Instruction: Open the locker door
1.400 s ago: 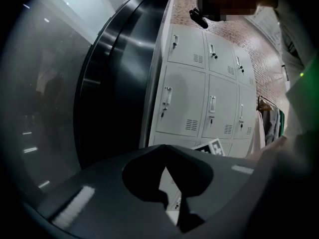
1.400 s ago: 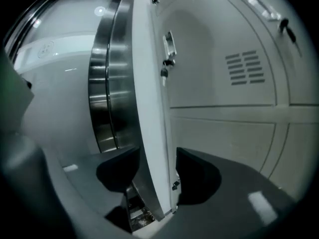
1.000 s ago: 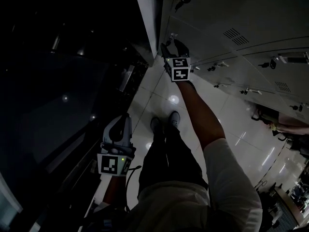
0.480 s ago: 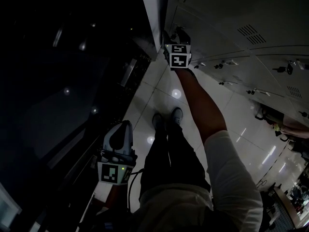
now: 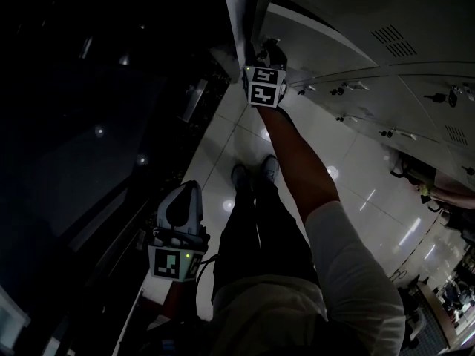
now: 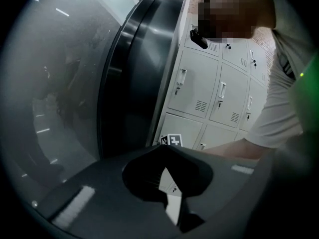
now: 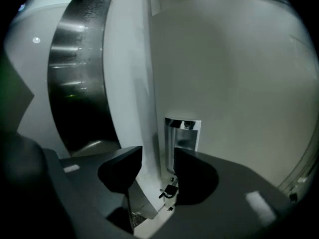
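Observation:
In the right gripper view the white locker door (image 7: 229, 73) fills the right side, with its shiny metal handle plate (image 7: 182, 133) just beyond the jaws. My right gripper (image 7: 157, 172) straddles the door's free edge (image 7: 145, 133). Its jaws are closing, and a gap still shows beside the right finger (image 7: 194, 176). From the head view, the right gripper (image 5: 261, 52) is up at that door (image 5: 319, 32) on an outstretched arm. My left gripper (image 5: 181, 202) hangs low at the person's side, shut and holding nothing, also seen in its own view (image 6: 167, 156).
A bank of white lockers (image 5: 415, 102) with small handles runs off to the right. A dark steel and glass wall (image 5: 89, 124) stands on the left. The person's shoes (image 5: 252, 175) rest on the glossy tiled floor (image 5: 230, 136). A small padlock (image 7: 169, 190) hangs below the handle.
My right gripper has moved in closer onto the door's edge and its jaws have narrowed. The left gripper has stayed low at the side.

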`<action>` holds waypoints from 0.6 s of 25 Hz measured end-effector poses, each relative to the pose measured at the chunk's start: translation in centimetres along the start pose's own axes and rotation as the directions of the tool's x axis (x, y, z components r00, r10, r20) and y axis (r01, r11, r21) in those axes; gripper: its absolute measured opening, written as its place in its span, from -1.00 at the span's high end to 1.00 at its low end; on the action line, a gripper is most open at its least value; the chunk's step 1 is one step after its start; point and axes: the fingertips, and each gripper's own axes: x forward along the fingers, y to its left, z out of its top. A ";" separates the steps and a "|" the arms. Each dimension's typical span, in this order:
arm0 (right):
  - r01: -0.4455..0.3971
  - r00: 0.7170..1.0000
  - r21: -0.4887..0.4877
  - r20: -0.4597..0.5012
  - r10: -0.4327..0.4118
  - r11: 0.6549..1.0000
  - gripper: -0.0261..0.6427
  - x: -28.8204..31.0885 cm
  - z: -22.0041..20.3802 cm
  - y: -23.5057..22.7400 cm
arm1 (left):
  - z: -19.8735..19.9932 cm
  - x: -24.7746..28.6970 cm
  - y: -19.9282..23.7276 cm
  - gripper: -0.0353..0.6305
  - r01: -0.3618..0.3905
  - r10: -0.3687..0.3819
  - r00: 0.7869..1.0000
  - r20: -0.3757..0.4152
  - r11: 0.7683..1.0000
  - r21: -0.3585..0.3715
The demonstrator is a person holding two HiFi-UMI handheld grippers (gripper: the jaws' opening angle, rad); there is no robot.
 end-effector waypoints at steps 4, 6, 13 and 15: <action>0.081 0.997 0.029 0.003 -0.081 0.996 0.46 -2.4 -1.5 0.6 | 0.1 -0.7 -0.2 0.73 -0.002 0.002 1.000 0.011 1.000 -0.009; 0.110 0.994 0.069 -0.007 -0.110 0.992 0.52 -3.4 -2.1 0.6 | 0.1 -1.1 -0.1 0.73 -0.011 0.011 1.000 0.013 1.000 -0.010; 0.143 0.989 0.102 -0.054 -0.138 0.984 0.57 -6.5 -4.1 1.0 | 2.2 -2.8 0.7 0.73 -0.056 0.058 0.995 0.078 0.998 -0.023; 0.156 0.987 0.118 -0.067 -0.149 0.981 0.54 -7.8 -5.0 1.0 | 4.3 -2.7 0.7 0.73 -0.082 0.095 0.983 0.159 0.993 -0.083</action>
